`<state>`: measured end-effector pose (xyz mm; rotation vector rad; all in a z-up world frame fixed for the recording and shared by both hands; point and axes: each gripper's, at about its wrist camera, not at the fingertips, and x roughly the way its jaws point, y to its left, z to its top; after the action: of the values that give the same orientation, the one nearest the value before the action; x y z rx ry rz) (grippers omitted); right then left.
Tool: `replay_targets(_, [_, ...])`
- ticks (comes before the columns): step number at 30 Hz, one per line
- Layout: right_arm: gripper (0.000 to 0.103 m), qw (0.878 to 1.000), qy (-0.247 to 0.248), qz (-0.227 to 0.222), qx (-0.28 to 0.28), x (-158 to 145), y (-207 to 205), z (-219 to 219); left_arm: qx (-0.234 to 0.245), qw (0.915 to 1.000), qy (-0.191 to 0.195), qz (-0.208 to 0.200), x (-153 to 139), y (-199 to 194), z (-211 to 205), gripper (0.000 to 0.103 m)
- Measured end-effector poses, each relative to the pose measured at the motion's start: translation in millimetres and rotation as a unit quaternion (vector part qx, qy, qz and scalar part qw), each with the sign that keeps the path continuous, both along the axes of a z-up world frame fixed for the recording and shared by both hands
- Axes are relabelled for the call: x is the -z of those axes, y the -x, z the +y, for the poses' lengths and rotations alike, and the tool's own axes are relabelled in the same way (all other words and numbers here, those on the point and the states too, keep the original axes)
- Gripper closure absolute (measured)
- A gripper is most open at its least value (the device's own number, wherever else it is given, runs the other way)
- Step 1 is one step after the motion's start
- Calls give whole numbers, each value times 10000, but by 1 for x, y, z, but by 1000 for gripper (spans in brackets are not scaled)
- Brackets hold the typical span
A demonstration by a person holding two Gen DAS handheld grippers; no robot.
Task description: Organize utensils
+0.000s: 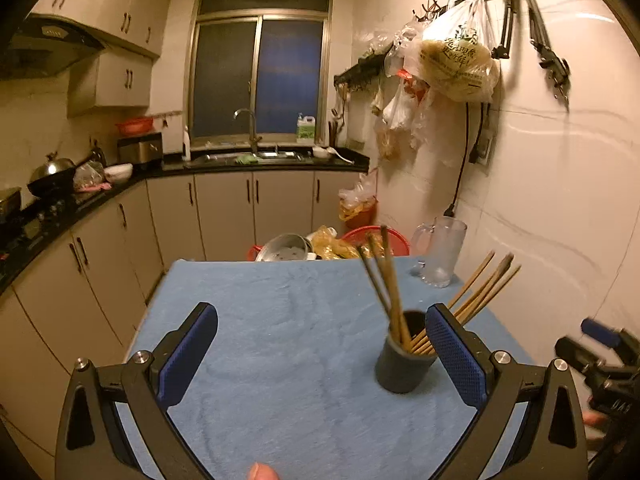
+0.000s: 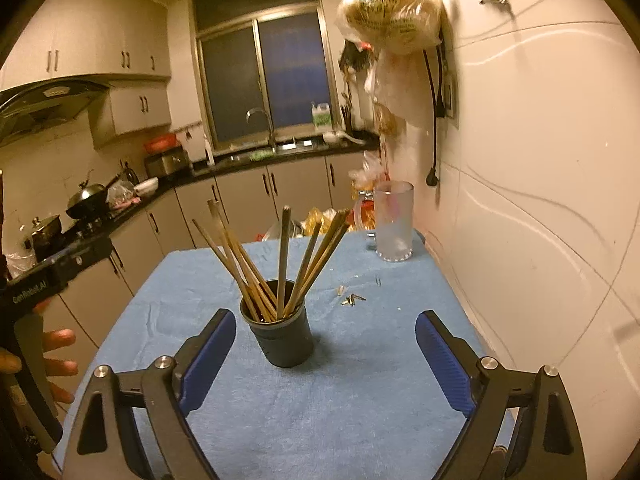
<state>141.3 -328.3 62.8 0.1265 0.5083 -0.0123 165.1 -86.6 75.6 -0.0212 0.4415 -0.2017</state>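
i have both tools over the bench [image 2: 360, 380], which is covered with a blue cloth, and neither one holds anything. the left gripper [image 1: 322, 354] has its jaws spread wide, and so does the right gripper [image 2: 326, 354]; nothing sits between the pads of either. the dark cup [image 2: 280, 336] stands upright on the cloth just ahead of the right gripper, with all the chopsticks [image 2: 280, 264] fanned out inside it. i see no loose chopstick lying on the cloth, so i judge the gathering step done, or very nearly. next i would back both tools off without knocking the cup, since the tall sticks make it top-heavy, and check the cloth for strays.

in the left view the cup's right side and some sticks are hidden behind my own right-hand pad. a few small bits [image 2: 352, 299] lie on the cloth beyond the cup; i cannot tell what they are. the glass mug [image 2: 394, 222] at the far corner looks frosted, contents unclear. the right tool at the left view's edge is blurred.
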Motion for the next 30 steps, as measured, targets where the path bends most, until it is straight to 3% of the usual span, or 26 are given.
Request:
replay_targets(5, [9,9978,-72,-643,-145,19,24,0,-375,9986,206,-323,20,31,18,0])
replay_targets(8, [8,9947,-200,-990,-169,23,44,0,-591,9975,360,-170,30,43,28,0])
replay_targets(10, [8,9951,-176,-959,-148,21,55,3,-598,9971,456,84,34,52,33,0])
replay_targets(13, [7,9944,-92,-1023,-234,17,71,6,-574,9975,395,73,32,66,34,0])
replay_targets(30, [6,9945,-225,-1016,-111,12,132,9,-378,9972,221,-608,3,145,19,0])
